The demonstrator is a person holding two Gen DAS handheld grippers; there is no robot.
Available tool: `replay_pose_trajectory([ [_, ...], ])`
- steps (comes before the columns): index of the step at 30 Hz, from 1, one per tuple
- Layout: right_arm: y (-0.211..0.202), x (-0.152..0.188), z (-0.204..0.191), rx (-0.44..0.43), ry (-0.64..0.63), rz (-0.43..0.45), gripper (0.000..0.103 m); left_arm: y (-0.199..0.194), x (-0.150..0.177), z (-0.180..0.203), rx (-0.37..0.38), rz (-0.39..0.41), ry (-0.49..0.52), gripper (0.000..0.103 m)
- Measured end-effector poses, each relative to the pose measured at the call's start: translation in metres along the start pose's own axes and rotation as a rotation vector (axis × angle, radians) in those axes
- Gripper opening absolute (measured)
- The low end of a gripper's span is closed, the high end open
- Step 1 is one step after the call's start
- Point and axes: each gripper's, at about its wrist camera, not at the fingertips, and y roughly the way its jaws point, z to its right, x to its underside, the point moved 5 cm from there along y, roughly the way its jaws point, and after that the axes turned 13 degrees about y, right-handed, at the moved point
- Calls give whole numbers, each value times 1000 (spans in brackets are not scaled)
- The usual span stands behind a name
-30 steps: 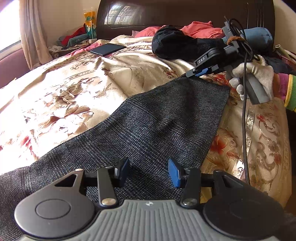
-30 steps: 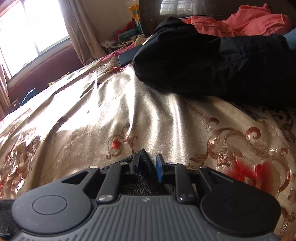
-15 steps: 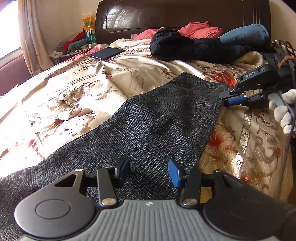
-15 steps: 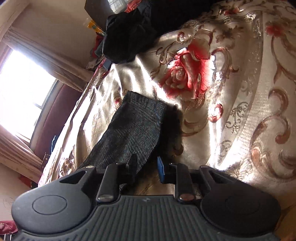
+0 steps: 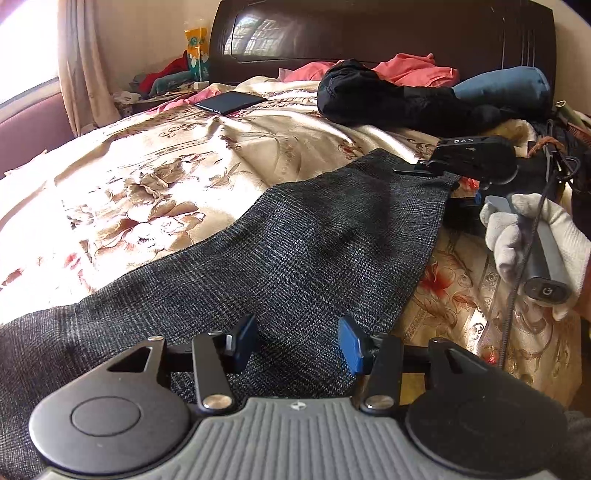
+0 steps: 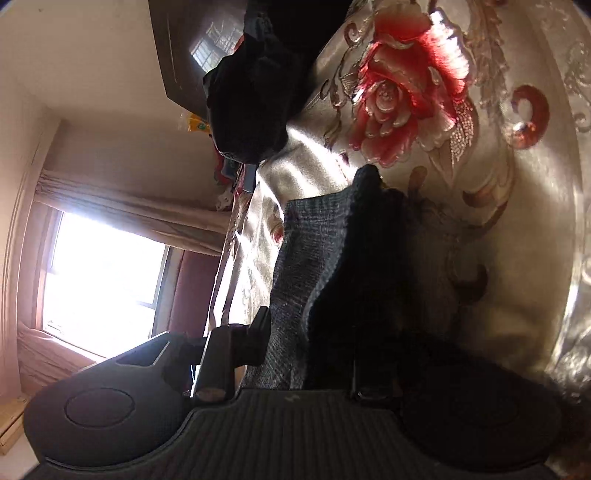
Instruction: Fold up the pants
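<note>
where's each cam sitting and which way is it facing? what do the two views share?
Left wrist: on the left gripper, low over the grey pants, facing the headboard; shows the right gripper at the pants' far edge and a gloved hand.
Right wrist: on the right gripper, rolled sideways, along the pants' edge between its fingers, bedspread beyond; no hand visible.
Shared: pants, bedspread, black clothes, headboard.

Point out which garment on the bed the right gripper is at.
The grey checked pants, spread flat in front; the right gripper is at their far hem. The black garment and pink one lie untouched by the headboard.
</note>
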Motion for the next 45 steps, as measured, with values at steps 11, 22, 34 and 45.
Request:
replay_pose_trajectory([
  [11,-38,-39,-9,84,28,114,6,10,-6,-5,-24,-22,-1,65],
  [22,-48,-34,-28,128,-128,59,12,-1,-5,-4,-8,7,-14,68],
  [34,-34,45,-115,115,-321,-27,7,-43,40,-29,-65,-20,-39,69],
  [45,26,283,-233,-44,-703,-405,7,-128,92,-79,-147,-20,-189,70],
])
